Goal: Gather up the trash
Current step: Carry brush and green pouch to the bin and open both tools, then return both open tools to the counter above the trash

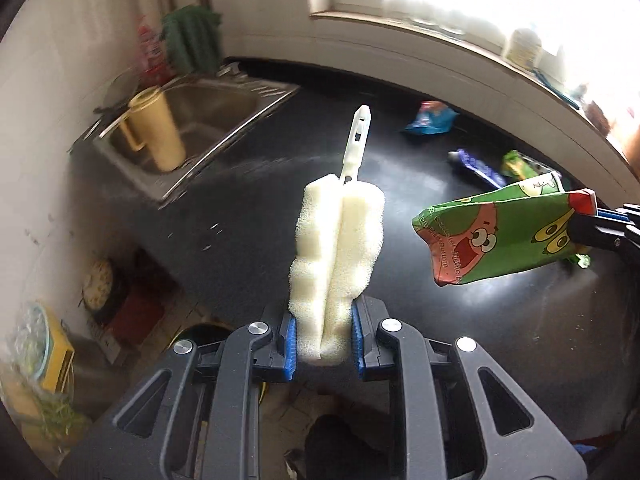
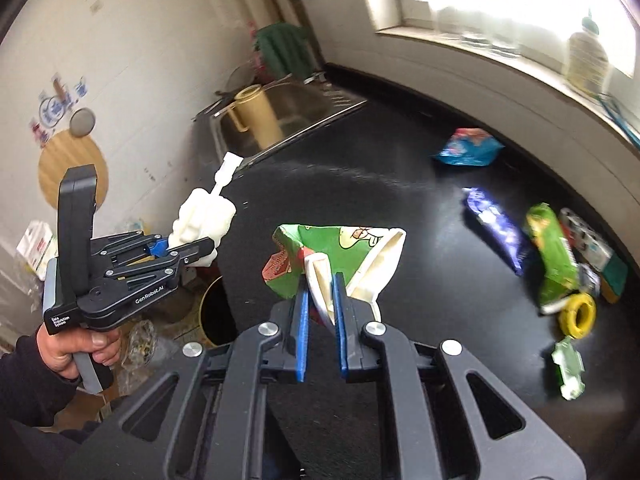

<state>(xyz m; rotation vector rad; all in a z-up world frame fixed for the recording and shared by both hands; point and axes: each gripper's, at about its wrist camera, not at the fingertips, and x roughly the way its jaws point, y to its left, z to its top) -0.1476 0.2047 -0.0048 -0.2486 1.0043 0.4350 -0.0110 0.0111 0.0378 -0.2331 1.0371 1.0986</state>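
Note:
My left gripper (image 1: 323, 336) is shut on a white sponge bottle brush (image 1: 340, 240), handle pointing away, held above the black counter's (image 1: 460, 320) left edge; it also shows in the right wrist view (image 2: 200, 220). My right gripper (image 2: 320, 292) is shut on a green cartoon snack bag (image 2: 340, 256), held in the air over the counter; the bag also shows in the left wrist view (image 1: 496, 236). A dark round bin opening (image 2: 218, 312) sits on the floor below the counter edge, under the left gripper.
On the counter lie a blue-red snack bag (image 2: 466, 148), a purple wrapper (image 2: 496, 224), a green packet (image 2: 554, 256), a yellow tape roll (image 2: 578, 314) and a small green wrapper (image 2: 568, 368). A steel sink (image 1: 200, 128) with a yellow jug (image 1: 156, 128) is at far left.

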